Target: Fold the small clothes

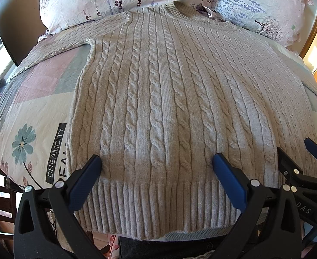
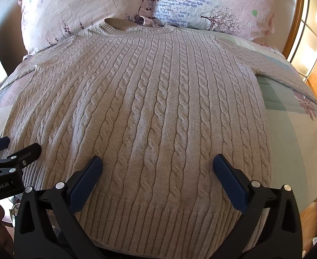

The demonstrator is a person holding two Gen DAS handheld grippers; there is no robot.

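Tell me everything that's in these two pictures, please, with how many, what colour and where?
sweater: one, beige cable knit, spread flat on the bed with its ribbed hem nearest the cameras and its neck toward the pillows, sleeves stretched out to both sides
pillows: two, pink and white with purple flower prints, side by side at the head of the bed
bed cover: one, pastel patches with a blue flower and printed lettering, under the sweater
wooden frame: brown, past the bed on the right side
left gripper: one, black with blue fingers, spread open over the hem
right gripper: one, black with blue fingers, spread open over the hem, beside the left one
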